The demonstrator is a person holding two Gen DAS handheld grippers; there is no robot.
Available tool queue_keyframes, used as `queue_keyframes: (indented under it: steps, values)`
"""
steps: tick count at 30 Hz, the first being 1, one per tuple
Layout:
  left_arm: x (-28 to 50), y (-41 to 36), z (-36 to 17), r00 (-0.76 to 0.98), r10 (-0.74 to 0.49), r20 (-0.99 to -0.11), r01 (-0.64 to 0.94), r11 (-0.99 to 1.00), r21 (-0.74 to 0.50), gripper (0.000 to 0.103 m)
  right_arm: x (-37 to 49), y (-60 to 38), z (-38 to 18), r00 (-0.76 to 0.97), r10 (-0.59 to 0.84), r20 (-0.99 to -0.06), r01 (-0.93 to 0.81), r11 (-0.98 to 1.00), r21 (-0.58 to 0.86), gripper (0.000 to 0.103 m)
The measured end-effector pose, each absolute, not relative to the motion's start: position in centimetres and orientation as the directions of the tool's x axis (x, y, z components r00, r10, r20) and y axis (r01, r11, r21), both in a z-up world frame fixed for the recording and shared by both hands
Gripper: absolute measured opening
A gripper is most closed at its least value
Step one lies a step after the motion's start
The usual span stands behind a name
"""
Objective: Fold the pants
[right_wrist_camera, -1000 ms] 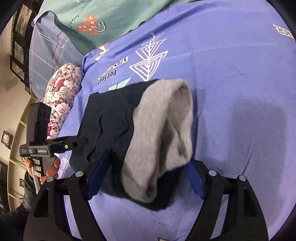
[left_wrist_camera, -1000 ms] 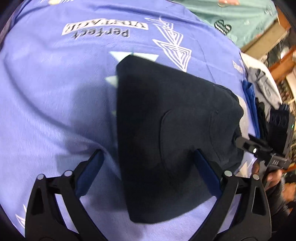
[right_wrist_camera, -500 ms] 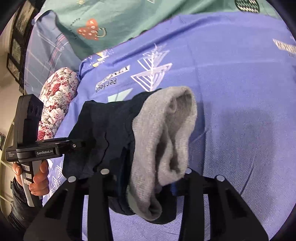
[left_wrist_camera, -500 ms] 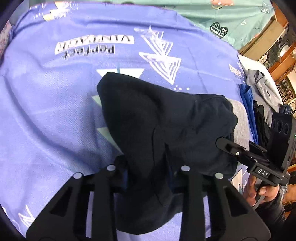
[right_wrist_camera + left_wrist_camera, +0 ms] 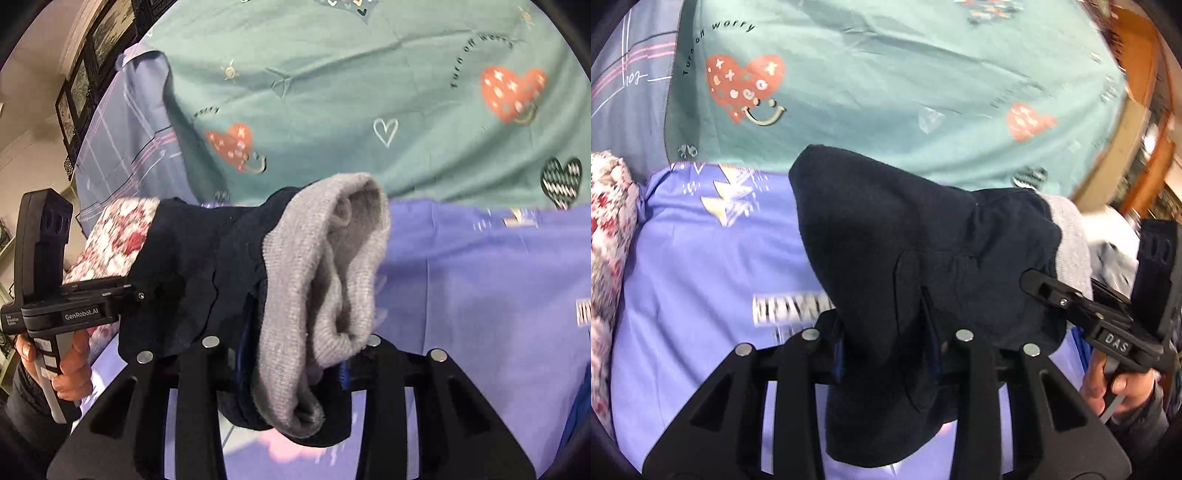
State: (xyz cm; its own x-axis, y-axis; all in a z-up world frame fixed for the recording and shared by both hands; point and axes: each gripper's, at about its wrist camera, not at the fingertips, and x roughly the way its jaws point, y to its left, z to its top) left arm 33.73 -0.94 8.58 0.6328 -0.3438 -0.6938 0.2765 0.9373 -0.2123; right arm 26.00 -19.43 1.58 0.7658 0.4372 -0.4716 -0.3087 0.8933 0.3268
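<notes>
While the floral pillow lies at far left, the left gripper pinches the dark pants, its jaws easing apart, lifted above the purple sheet; further right, the right gripper clamps their grey waistband.

**Bedding and Room Around the Bed**

A purple printed sheet covers the bed. At twelve o'clock lies a teal blanket with red hearts. A floral pillow sits at nine o'clock. Framed pictures hang at ten o'clock.
</notes>
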Motion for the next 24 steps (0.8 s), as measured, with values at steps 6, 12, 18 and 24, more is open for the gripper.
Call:
queue_keyframes:
  steps: [6,12,18,24]
  values:
    - [43.6,-1.7,1.9,0.614,-0.221,-0.758,0.202,0.972,-0.120,0.035,36.6,-18.0,-2.5,0.753,0.369,-0.544,-0.264,0.928,0.265,0.038]
    - [47.2,0.1,-5.1,0.600,-0.175,-0.781,0.079,0.984,-0.160,0.080,42.0,-18.3,-9.3,0.714,0.206,-0.669,-0.102,0.976,0.192,0.075]
    - [45.2,1.9,-3.4,0.598,-0.131,-0.791,0.001,0.987,-0.162,0.082,39.5,-18.3,-7.4,0.738,0.143,-0.659,-0.090,0.989,0.114,0.076]
    - [37.0,2.6,-0.9,0.601,-0.058,-0.797,-0.033,0.995,-0.098,0.101,29.7,-18.6,-3.4,0.794,0.054,-0.606,-0.008,0.997,0.077,0.079]
